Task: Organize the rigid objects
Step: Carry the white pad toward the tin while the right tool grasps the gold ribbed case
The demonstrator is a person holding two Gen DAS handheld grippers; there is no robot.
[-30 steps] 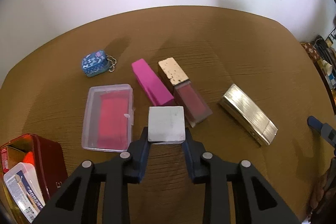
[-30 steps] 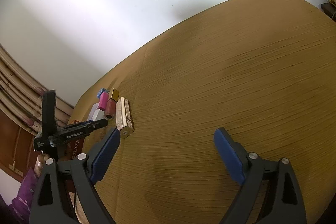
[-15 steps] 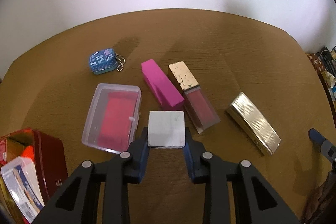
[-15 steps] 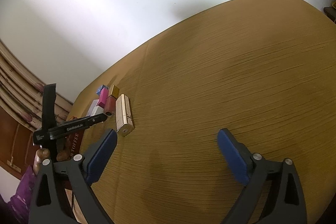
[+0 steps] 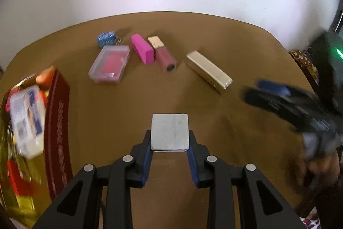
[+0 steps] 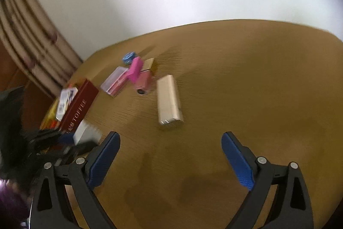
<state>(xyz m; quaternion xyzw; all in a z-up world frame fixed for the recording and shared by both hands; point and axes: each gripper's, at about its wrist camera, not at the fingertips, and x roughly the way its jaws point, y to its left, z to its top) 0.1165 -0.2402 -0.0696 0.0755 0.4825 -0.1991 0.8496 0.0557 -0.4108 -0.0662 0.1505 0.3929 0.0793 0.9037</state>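
White block (image 5: 169, 132) clenched in our left gripper (image 5: 169, 161), now lifted back from the row toward the worktop's near edge, beside the red tin (image 5: 56, 121). Likely headed into it. Right gripper (image 6: 170, 161) released, now swung toward the gold case (image 6: 168, 100).

Your left tool (image 5: 169, 149), black angular plastic arms, blue ribbed pads, silver round screws, your right tool (image 6: 170, 161) the same build, blurred skin behind

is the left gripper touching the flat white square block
Touching. The left wrist view shows the left gripper with both blue pads pressed against the sides of the flat white square block.
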